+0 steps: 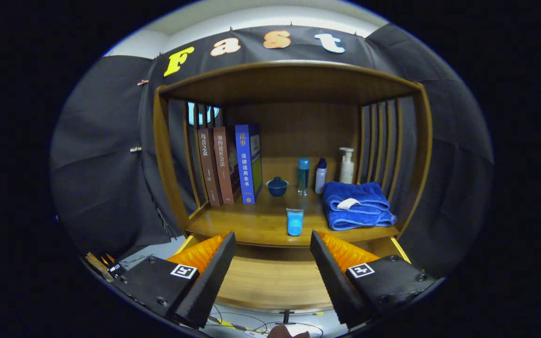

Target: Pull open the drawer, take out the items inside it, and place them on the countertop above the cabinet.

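A wooden cabinet stands ahead with its drawer (275, 286) pulled out below the countertop (233, 225). The drawer's bare wooden floor shows between and under my fingers. A small light-blue tube (295, 222) stands upright near the countertop's front edge, just beyond my fingertips. My gripper (271, 234) hovers over the drawer, open, with nothing between its fingers.
On the countertop stand three books (228, 162) at the left, a blue lidded cup (277, 186), a blue bottle (303, 176), a white bottle (320, 176) and a pump bottle (346, 165). A folded blue towel (357, 204) lies at the right. Cables (247, 324) trail on the floor below.
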Demonstrator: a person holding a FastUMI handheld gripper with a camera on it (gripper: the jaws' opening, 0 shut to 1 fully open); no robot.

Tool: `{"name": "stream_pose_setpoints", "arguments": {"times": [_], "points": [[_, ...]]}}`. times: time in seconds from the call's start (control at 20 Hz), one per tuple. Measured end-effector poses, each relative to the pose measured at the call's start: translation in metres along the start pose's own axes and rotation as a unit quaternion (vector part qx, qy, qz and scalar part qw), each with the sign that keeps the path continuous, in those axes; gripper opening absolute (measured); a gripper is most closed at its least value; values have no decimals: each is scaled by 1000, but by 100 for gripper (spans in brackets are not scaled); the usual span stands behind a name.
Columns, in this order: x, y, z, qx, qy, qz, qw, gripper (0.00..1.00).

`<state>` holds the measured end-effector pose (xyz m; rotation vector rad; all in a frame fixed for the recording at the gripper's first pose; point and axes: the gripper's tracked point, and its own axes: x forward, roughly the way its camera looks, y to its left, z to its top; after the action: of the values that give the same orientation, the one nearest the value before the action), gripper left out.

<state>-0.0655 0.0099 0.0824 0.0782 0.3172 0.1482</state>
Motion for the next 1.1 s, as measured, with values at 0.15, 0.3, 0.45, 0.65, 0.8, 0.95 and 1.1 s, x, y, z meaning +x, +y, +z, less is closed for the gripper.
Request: {"name": "stream_pose_setpoints", "arguments": {"times": [0.15, 0.3, 0.45, 0.65, 0.8, 0.95, 1.1], "points": [[-30, -7, -25, -14, -32, -13, 999, 100], [-43, -12, -63, -28, -40, -20, 999, 100], [-45, -25, -114, -41, -24, -37, 998, 100], [-31, -38, -170, -44, 2, -52, 998, 100], [-17, -43, -190, -40, 16, -58, 997, 100], [-11, -40, -199, -36, 19, -57, 998, 100], [-10, -41, -198, -57, 16, -61, 996, 100]]}}
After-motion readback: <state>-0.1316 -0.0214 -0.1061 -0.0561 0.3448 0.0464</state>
